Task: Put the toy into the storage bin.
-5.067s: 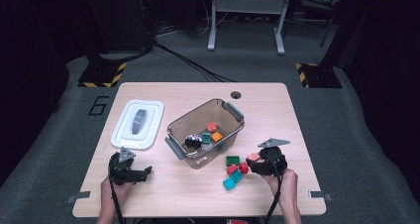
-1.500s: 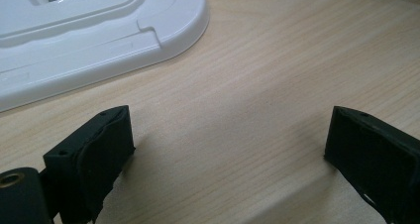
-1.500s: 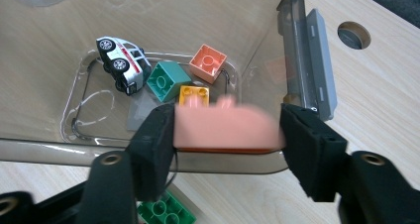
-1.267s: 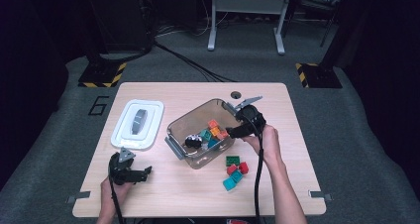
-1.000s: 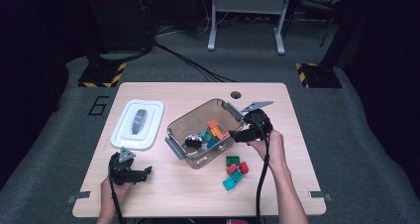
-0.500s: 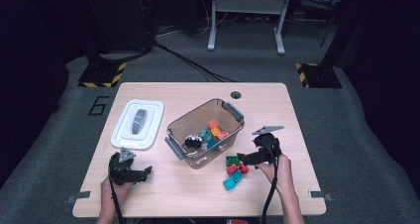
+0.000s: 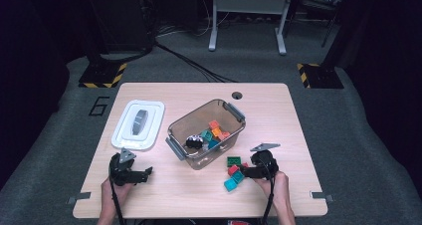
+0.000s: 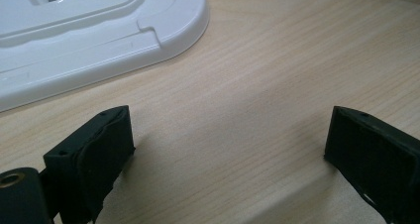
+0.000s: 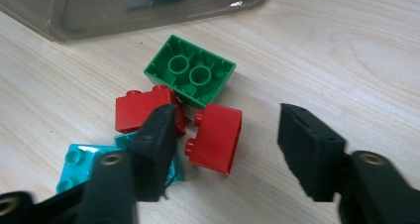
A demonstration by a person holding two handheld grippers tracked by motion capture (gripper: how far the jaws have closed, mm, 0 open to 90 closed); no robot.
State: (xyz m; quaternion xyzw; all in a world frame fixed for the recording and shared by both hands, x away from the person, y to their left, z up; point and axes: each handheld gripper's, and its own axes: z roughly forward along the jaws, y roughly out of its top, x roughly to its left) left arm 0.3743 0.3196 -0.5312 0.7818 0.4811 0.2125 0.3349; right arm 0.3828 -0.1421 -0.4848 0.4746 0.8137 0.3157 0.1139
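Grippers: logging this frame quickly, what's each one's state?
Left gripper: open, holding nothing, above bare table.
Right gripper: open, around a red brick.

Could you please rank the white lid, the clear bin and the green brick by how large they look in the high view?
1. Clear bin, the largest.
2. White lid, somewhat smaller; it lies slightly farther from the camera, so the gap is not certain.
3. Green brick, by far the smallest, beside the right tool.
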